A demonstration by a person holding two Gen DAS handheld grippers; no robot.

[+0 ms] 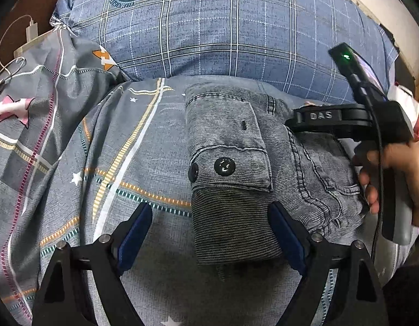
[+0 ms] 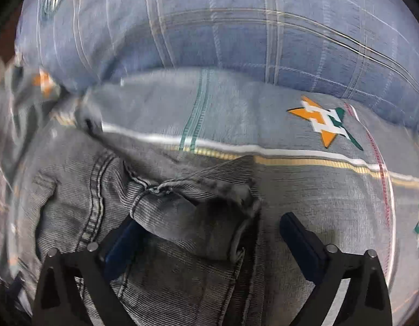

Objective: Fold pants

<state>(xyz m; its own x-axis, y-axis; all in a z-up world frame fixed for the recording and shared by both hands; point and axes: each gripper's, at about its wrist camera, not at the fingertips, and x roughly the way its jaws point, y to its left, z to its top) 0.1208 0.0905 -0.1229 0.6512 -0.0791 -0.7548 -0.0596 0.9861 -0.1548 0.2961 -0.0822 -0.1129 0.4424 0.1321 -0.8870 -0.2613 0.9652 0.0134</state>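
Grey denim pants (image 1: 263,146) lie folded into a compact bundle on the grey patterned bedsheet (image 1: 114,135), with a buttoned pocket flap on top and a ribbed cuff nearest me. My left gripper (image 1: 212,233) is open and straddles that cuff. Its right pad (image 1: 288,233) is beside the cloth and its left pad stands apart over the sheet. In the blurred right wrist view my right gripper (image 2: 212,241) is open wide over the bundle's right edge (image 2: 196,212). A denim fold partly covers its left finger (image 2: 120,244), and the other finger is over the bare sheet (image 2: 331,184).
A blue plaid pillow (image 1: 209,32) bulges just behind the pants. A charger and cable (image 1: 30,30) lie at the far left by bunched bedding. A person's hand (image 1: 394,168) holds the right gripper's handle at the right, with a black device showing a green light (image 1: 346,55) above.
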